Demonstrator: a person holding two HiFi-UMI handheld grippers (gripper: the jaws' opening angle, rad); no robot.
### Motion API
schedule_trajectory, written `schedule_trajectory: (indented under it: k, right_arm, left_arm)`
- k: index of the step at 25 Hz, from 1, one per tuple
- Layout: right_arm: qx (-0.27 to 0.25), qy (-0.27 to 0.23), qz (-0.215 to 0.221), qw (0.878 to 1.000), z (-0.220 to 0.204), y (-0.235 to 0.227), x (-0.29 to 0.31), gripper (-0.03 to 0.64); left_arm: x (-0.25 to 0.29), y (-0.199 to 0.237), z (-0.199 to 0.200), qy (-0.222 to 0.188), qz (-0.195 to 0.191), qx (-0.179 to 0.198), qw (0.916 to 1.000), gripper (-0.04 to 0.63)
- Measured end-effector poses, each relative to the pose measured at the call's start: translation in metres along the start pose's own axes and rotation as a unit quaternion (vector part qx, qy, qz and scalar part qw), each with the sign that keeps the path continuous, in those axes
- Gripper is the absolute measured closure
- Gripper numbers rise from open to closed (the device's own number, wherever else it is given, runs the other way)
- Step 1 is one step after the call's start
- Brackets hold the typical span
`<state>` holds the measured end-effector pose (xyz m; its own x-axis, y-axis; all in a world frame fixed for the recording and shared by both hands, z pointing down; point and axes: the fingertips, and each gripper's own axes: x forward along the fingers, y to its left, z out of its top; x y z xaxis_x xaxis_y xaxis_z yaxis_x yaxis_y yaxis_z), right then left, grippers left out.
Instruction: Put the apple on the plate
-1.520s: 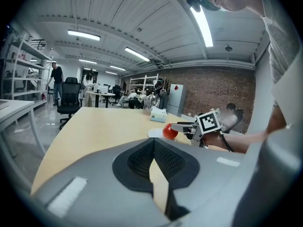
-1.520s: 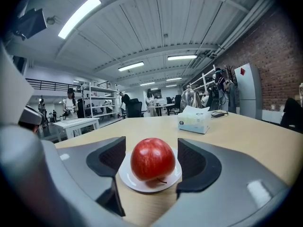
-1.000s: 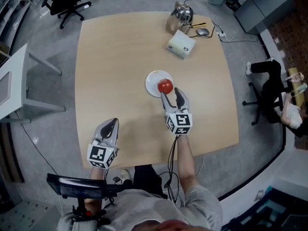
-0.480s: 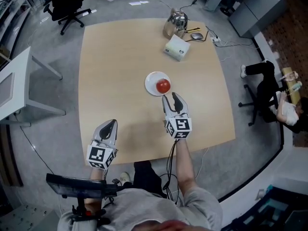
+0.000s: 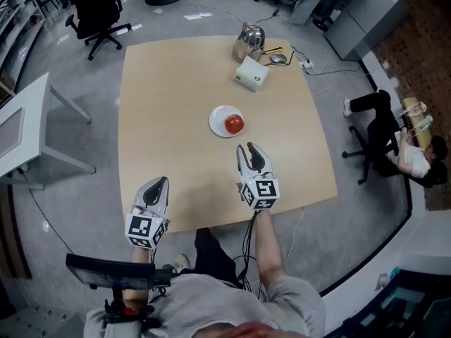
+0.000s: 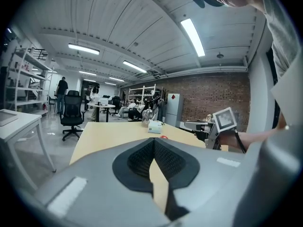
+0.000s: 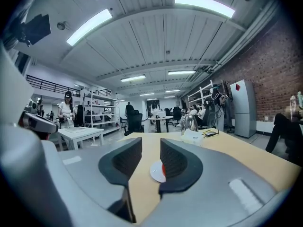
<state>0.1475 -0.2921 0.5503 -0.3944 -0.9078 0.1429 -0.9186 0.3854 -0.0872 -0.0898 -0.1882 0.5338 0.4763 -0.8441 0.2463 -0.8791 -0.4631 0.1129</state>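
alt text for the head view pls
A red apple sits on a round white plate in the middle of a light wooden table, seen from above. Nearer the person, the right gripper points toward it, its jaws just closing with nothing between them; the left gripper is shut.

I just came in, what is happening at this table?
A person holds a hand-held gripper in each hand over a wooden table. The apple already sits on the white plate. The right hand-held gripper is apart from the plate; its jaws have just been closing, with a gap left and nothing between them. The left hand-held gripper is shut and empty, near the table's edge.
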Motion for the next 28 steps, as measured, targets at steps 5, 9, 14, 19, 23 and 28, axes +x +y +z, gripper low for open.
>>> schedule_trajectory:
  k: [5, 9, 14, 19, 23, 28]
  right_arm:
    - [0.003, -0.014, -0.008, 1.000, 0.014, 0.009, -0.027, 0.518]
    - [0.003, -0.021, -0.011, 1.000, 0.021, 0.020, -0.047, 0.525]
    - [0.004, -0.028, -0.015, 0.999, 0.031, 0.035, -0.071, 0.531]
    - [0.004, -0.033, -0.019, 0.999, 0.035, 0.046, -0.091, 0.538]
    - [0.006, -0.036, -0.021, 0.999, 0.039, 0.054, -0.107, 0.546]
    - [0.011, -0.042, -0.029, 0.999, 0.042, 0.064, -0.125, 0.566]
  left_arm:
    - [-0.017, -0.009, 0.007, -0.008, -0.005, 0.004, 0.9999, 0.575]
    - [-0.034, -0.013, 0.008, -0.013, -0.006, 0.003, 0.9999, 0.575]
    - [-0.055, -0.019, 0.015, -0.021, -0.009, 0.007, 0.9997, 0.575]
    - [-0.071, -0.026, 0.019, -0.028, -0.015, 0.012, 0.9994, 0.575]
    - [-0.085, -0.031, 0.026, -0.035, -0.016, 0.015, 0.9992, 0.575]
    - [-0.099, -0.033, 0.032, -0.042, -0.015, 0.018, 0.9988, 0.575]
